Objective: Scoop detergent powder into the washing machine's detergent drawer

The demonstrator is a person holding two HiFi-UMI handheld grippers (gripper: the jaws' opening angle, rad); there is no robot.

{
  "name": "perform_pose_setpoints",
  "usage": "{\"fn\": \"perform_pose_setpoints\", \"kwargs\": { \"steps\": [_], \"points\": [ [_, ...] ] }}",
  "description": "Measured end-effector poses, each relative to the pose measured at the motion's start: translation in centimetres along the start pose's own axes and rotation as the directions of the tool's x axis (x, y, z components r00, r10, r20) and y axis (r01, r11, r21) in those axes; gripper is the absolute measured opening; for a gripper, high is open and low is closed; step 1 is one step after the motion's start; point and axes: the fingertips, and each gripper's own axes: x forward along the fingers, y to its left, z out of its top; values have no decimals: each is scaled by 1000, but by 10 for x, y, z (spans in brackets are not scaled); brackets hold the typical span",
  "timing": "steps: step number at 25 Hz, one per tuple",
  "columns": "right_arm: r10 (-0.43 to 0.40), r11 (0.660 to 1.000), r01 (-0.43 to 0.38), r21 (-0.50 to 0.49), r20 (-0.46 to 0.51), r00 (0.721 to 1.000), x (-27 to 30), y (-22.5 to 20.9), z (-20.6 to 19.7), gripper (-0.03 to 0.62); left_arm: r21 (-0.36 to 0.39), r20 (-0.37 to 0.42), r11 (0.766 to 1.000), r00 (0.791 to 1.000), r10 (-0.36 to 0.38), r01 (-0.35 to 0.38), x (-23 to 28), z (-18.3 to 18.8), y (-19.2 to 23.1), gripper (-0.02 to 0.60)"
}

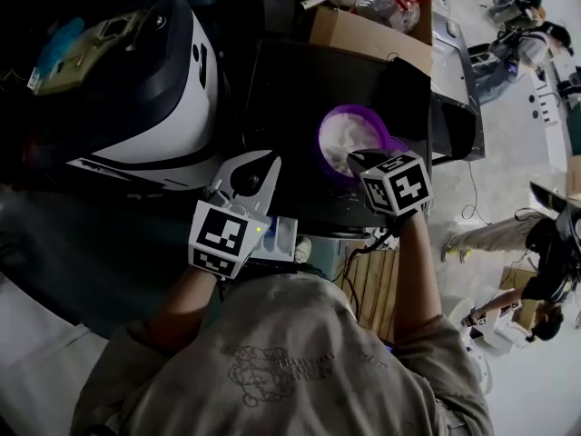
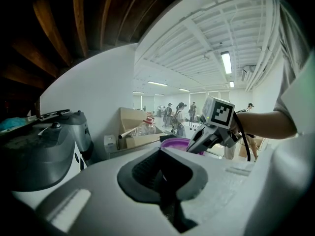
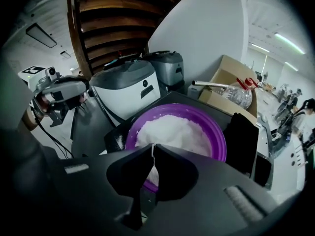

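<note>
- Purple bowl (image 1: pixel 323 127) sits on a black top (image 1: pixel 286 84), heaped with white powder (image 1: pixel 349 133). Heap looks full and undisturbed.
- Right gripper (image 1: pixel 360 161) hangs at the near rim of the bowl, pointing into it. In the right gripper view its jaws are together on a thin white strip (image 3: pixel 153 149), seen edge-on. Probably a scoop handle, but I cannot tell for sure. No scoop head is visible.
- Left gripper (image 1: pixel 251 173) is well left of the bowl, low by the front edge of the black top. Its pads meet in the left gripper view, with nothing between them.
- A pale blue-white part (image 1: pixel 280 234) lies just beside the left gripper, below the front edge. It may be the pulled-out drawer. Too hidden to confirm, and no powder is visible in it.
- A white-and-grey machine (image 1: pixel 136 89) stands to the left, and a cardboard box (image 1: pixel 363 36) sits behind the bowl.
- Progress, as judged: early. The tool seems to be in hand at the bowl. Scooping a load, carrying it to the drawer and tipping it in all appear left to do.
</note>
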Motion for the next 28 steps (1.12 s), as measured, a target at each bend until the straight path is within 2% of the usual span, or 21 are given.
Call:
{"fn": "perform_pose_setpoints", "kwargs": {
  "steps": [3, 9, 12, 15, 18, 24, 26, 28],
  "points": [
    [20, 999, -20, 27, 1, 1000, 1, 3, 1, 37, -5, -4, 1000, 1000, 1, -1, -3, -3, 0, 0],
    [85, 985, -91, 146, 41, 995, -2, 6, 2, 37, -11, -13, 1000, 1000, 2, -2, -10, -10, 3, 0],
    [118, 966, -135, 222, 87, 989, -4, 6, 3, 37, -12, -13, 1000, 1000, 1, -1, -13, -13, 5, 0],
    [117, 933, -161, 323, 149, 982, -11, 1, 5, 37, -13, -14, 1000, 1000, -3, 3, -15, -15, 4, 0],
    [124, 874, -224, 431, 248, 961, -18, -3, 7, 37, -11, -17, 1000, 1000, -8, 8, -17, -16, 3, 0],
    [142, 732, -397, 553, 447, 883, -31, -5, 12, 37, -3, -16, 1000, 1000, -14, 13, -19, -15, 1, 0],
    [148, 679, -468, 566, 519, 842, -39, -2, 18, 37, 1, -14, 1000, 1000, -13, 13, -20, -14, 2, 0],
    [177, 591, -582, 559, 614, 769, -48, 8, 29, 37, 4, -12, 1000, 1000, -11, 11, -21, -13, 3, 0]
  ]
}}
